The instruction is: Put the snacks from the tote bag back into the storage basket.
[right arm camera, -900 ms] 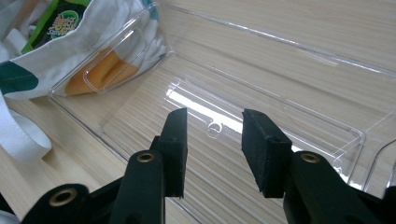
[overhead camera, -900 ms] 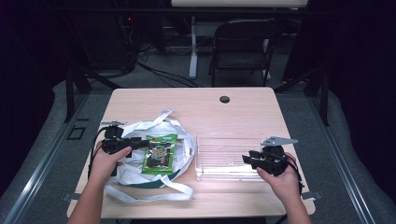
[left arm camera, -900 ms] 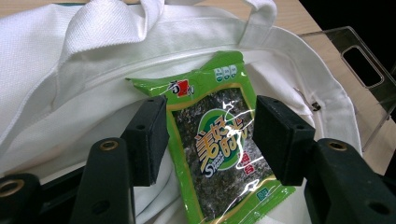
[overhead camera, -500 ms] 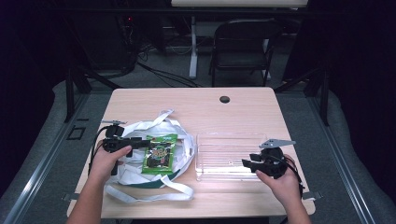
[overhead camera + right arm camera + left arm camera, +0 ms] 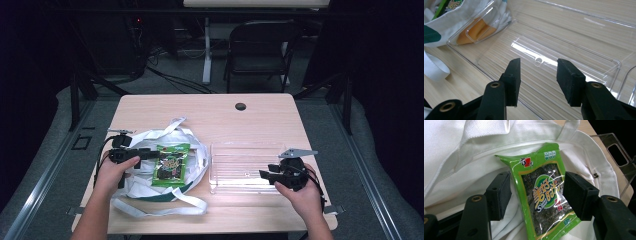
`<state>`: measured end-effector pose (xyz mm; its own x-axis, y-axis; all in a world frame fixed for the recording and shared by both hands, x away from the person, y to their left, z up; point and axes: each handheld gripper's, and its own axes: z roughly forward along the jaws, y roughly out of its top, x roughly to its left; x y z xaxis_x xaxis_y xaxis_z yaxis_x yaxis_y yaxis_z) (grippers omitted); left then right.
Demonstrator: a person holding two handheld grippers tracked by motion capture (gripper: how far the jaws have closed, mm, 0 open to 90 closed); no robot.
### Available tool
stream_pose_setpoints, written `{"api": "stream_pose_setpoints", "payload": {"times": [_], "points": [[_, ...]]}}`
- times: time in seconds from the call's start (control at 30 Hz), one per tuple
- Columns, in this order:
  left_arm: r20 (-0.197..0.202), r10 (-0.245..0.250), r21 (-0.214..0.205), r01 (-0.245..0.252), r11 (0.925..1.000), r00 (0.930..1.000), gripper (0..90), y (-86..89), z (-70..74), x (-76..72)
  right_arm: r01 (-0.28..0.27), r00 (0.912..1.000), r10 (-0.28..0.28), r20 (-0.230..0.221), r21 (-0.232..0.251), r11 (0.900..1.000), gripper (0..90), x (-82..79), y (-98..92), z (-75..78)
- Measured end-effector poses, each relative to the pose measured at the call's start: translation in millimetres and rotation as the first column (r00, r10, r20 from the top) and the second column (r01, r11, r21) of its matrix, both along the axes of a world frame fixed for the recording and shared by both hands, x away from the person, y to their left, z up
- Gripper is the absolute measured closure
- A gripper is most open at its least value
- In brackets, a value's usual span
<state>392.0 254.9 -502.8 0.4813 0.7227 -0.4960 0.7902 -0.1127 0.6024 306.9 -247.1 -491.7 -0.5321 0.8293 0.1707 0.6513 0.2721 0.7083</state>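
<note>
High view: the right claw [image 5: 265, 174], lower right, has slid down from the clear tray's [image 5: 240, 150] right edge to its near rim. The left claw [image 5: 152, 155] stays beside the green snack packet [image 5: 171, 164] on the white tote bag [image 5: 192, 145], left of centre on the desk [image 5: 260, 120]; likely a pickup is starting.

Left gripper view: jaws apart, flanking the packet, whose long axis runs upper left to lower right, sealed top toward the upper edge.

Right gripper view: jaws apart over the empty tray.
</note>
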Motion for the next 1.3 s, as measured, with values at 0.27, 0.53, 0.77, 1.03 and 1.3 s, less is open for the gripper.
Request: {"api": "stream_pose_setpoints", "payload": {"times": [0.27,0.53,0.77,1.03,1.3], "points": [[-0.014,0.013,-0.017,-0.013,0.9998,0.9998,37.9,-0.2,-4.6,-1.3,-0.001,1.0,0.001,0.007,0.001,1.0,53.6,2.5,2.4,0.7],[-0.036,-0.011,-0.001,0.011,0.9999,0.9993,37.6,-5.2,-9.2,-1.8,-0.012,0.9998,0.012,0.018,-0.006,0.9999,53.1,2.2,5.1,2.3],[-0.058,-0.008,-0.007,0.008,0.9999,0.9983,34.7,-5.1,-13.3,0.8,-0.013,0.9996,0.013,0.025,-0.002,0.9999,53.0,0.6,6.1,2.4],[-0.11,-0.017,-0.007,0.016,0.9998,0.9938,31.2,-11.5,-23.7,6.9,-0.003,0.9995,0.003,0.032,-0.012,0.9999,52.4,-2.9,2.8,2.6],[-0.156,-0.017,0.019,0.02,0.9996,0.9876,31.3,-23.5,-33.9,12.4,-0.004,0.9992,0.004,0.039,-0.017,0.9998,51.9,-5.8,4.7,1.4]]}}
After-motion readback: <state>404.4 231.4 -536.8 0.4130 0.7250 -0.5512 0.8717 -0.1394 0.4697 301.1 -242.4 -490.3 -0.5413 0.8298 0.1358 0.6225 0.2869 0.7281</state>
